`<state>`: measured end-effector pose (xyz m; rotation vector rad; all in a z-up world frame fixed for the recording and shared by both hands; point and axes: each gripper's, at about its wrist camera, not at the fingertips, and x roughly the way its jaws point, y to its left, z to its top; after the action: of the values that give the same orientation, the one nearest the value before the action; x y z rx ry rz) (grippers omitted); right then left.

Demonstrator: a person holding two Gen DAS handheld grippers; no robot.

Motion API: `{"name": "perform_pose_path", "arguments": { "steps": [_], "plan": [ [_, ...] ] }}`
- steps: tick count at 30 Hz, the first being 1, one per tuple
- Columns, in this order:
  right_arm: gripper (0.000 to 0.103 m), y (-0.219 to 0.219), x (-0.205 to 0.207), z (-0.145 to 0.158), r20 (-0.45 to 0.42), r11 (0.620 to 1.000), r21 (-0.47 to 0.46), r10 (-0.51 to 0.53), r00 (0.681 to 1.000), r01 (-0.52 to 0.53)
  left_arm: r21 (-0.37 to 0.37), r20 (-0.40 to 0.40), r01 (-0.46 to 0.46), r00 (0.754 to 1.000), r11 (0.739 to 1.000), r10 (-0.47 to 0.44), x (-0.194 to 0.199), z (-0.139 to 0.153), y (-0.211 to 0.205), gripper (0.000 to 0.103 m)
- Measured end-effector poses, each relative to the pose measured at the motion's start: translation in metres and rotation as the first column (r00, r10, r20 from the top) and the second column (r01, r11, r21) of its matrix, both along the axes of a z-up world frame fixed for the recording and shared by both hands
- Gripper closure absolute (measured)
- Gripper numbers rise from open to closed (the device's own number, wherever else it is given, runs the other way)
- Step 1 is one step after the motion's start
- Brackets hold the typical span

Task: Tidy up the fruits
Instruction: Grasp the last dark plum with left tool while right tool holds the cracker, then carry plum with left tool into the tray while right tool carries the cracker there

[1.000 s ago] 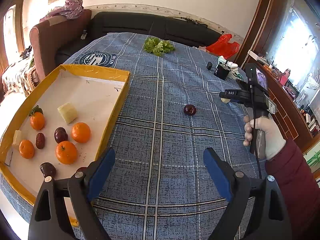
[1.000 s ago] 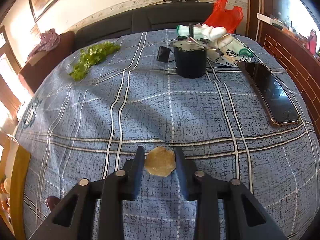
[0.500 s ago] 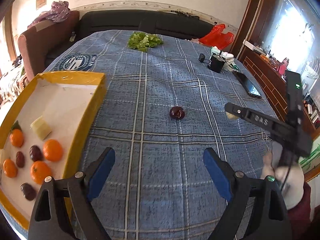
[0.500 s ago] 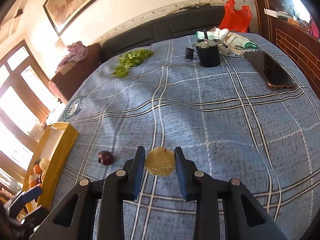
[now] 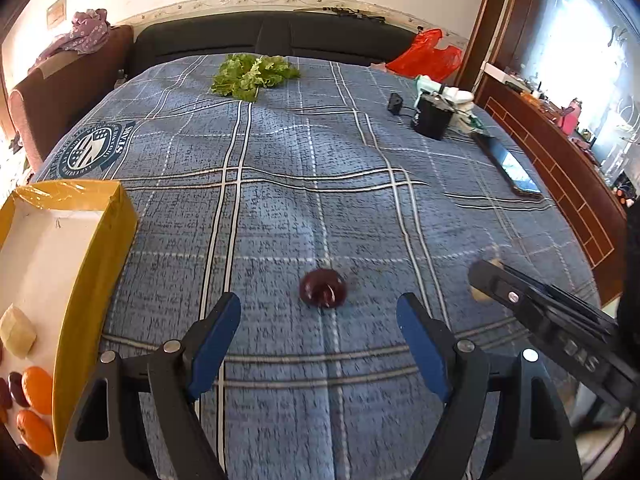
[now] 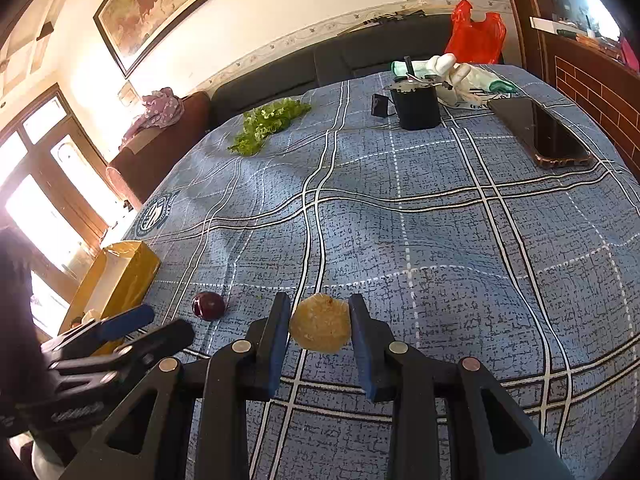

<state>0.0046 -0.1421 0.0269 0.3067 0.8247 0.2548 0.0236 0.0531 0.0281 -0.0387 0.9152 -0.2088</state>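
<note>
1. Left wrist view: my left claw [image 5: 318, 324] is released, pads spread wide, nothing between them. It hangs over the blue plaid surface [image 5: 280, 208].
2. Same view: one dark red fruit [image 5: 323, 288] lies loose on the cloth, just ahead of the open claw and roughly centred between the pads. Not touched.
3. Same view: the yellow tray [image 5: 94, 276] sits at the left edge. I see oranges [image 5: 37, 390], a pale fruit chunk [image 5: 17, 334] and dark fruits [image 5: 15, 388] already in it, so most of the sorting looks done. The tray runs out of frame, so I can't give a full count.
4. Same view: the right claw [image 5: 486, 280] enters from the right with something pale at its tip.
5. Right wrist view: my right claw [image 6: 320, 320] is clenched on a tan fruit slice [image 6: 321, 323], pads pressing both sides, and the slice seems lifted off the cloth. Tray [image 6: 120, 280] is off to the left, well apart from the slice.
6. Same view: the dark red fruit [image 6: 208, 306] sits between the tray and the held slice, with the left claw [image 6: 156, 326] near it.
7. Off-task clutter at the far end: lettuce [image 6: 272, 124], phone [image 6: 540, 132], black cup [image 6: 416, 106], red bag [image 6: 476, 34]. I judge these stay put.
8. My read on progress: near the end. Left to do: drop the slice in the tray, then grab and tray the dark red fruit. I see no other loose fruit on the cloth.
</note>
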Motion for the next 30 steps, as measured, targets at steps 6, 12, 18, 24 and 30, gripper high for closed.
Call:
{"name": "perform_pose_path", "arguments": {
  "steps": [6, 12, 18, 24, 30],
  "plan": [
    [0.071, 0.001, 0.001, -0.002, -0.010, 1.000, 0.006, 0.008, 1.000, -0.008, 0.059, -0.017, -0.007, 1.000, 0.998, 0.008, 0.016, -0.018, -0.004, 0.025],
    [0.071, 0.001, 0.001, -0.002, -0.011, 1.000, 0.009, 0.009, 1.000, -0.008, 0.025, -0.027, -0.013, 1.000, 1.000, 0.014, 0.018, -0.020, 0.000, 0.069],
    [0.071, 0.002, 0.000, -0.002, -0.011, 1.000, 0.003, 0.007, 1.000, -0.007, 0.036, 0.004, -0.002, 1.000, 0.999, 0.002, 0.007, -0.009, -0.006, 0.075],
    [0.071, 0.003, 0.000, -0.001, -0.007, 1.000, 0.004, 0.010, 1.000, -0.010, 0.005, 0.049, -0.024, 0.999, 1.000, 0.024, -0.013, 0.011, 0.003, 0.075],
    [0.071, 0.004, -0.004, 0.001, 0.014, 1.000, -0.003, 0.004, 1.000, -0.004, -0.003, 0.095, -0.060, 0.994, 0.998, 0.060, -0.038, 0.032, 0.019, 0.075]
  ]
}}
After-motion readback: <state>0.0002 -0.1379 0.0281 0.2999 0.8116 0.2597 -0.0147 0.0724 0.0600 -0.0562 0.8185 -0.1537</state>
